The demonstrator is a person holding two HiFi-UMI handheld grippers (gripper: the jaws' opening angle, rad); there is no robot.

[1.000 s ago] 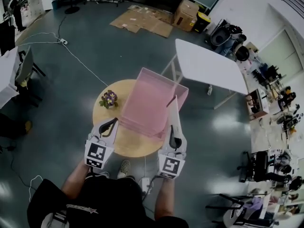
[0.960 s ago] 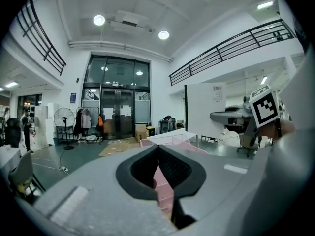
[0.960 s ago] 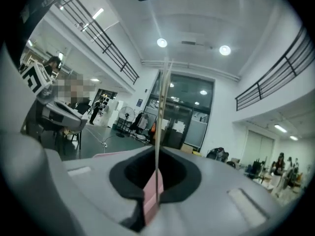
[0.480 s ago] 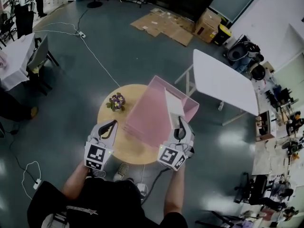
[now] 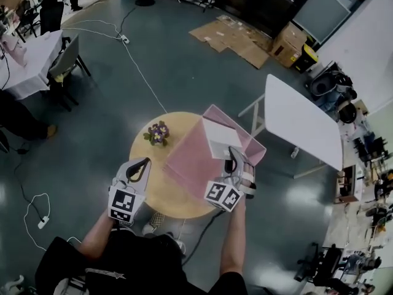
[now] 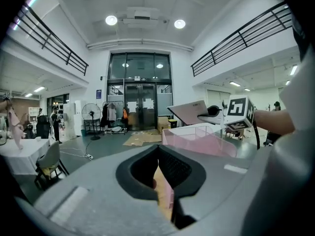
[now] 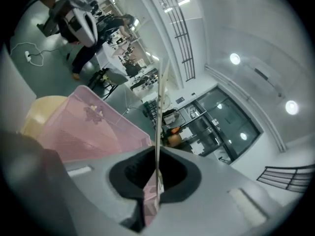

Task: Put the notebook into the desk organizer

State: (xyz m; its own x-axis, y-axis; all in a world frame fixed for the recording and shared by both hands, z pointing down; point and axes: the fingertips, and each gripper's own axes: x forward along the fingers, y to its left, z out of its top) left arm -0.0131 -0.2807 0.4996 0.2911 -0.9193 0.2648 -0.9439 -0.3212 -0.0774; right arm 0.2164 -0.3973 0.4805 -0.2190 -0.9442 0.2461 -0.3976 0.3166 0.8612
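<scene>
Right gripper (image 5: 231, 158): jaws clamped on the near edge of the notebook (image 5: 220, 137). Gripping one edge leaves the rest of the book free to go in first (judgement: a sensible hold for lowering it into an open-topped box). The book is in the air over the far right part of the organizer (image 5: 184, 158). It is not inside, and not touching it as far as the head view shows.

Left gripper (image 5: 145, 162): jaws together, nothing between them. It hovers over the near left of the table (image 5: 150, 192), apart from the organizer. It is probably placed there to steady the organizer if it slides. The organizer looks light and sits at the table's right side, seeming to reach past the rim.

Flowerpot (image 5: 158, 133): far left of the table, just beside the organizer, out of the book's path.

Notebook, appearance: thin, flat and stiff, with a pale cover, near white from above; no marking legible. Its broad face tilts up toward the head camera. In the right gripper view it is edge-on, a thin pale line rising straight from the jaws. No sag, so the single edge grip seems enough
</scene>
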